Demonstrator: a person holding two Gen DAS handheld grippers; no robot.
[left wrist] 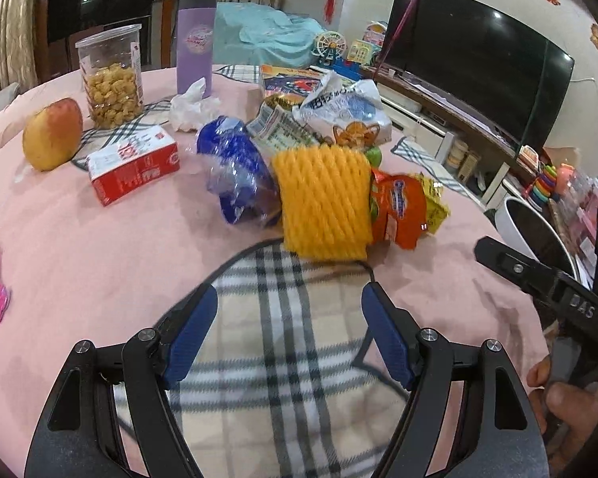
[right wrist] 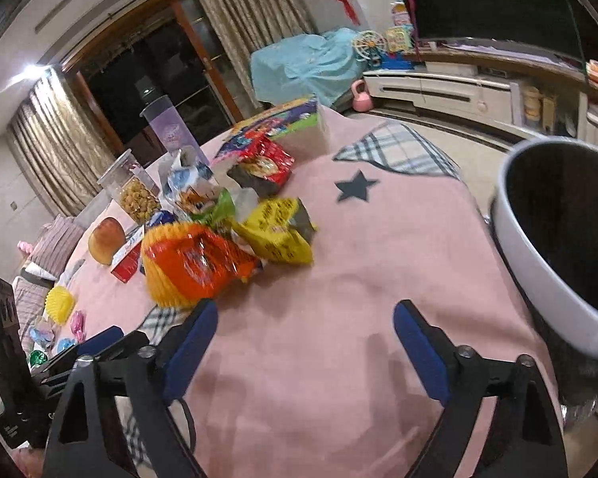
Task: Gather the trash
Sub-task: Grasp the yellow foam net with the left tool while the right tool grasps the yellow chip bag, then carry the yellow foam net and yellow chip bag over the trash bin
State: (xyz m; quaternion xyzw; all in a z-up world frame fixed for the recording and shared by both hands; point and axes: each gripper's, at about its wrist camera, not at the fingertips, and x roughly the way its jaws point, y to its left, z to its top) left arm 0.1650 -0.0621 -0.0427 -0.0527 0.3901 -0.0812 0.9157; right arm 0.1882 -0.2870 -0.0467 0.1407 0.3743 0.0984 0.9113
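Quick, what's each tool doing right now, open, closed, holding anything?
Left tool: open, holding nothing, over the plaid patch.
Right tool: open, holding nothing, over the pink tablecloth.

"DAS" on right gripper (left wrist: 546, 283)

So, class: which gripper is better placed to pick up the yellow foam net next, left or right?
Left. The left gripper is open and faces the yellow foam net straight ahead. The right gripper, also open, has the net off to its left side.
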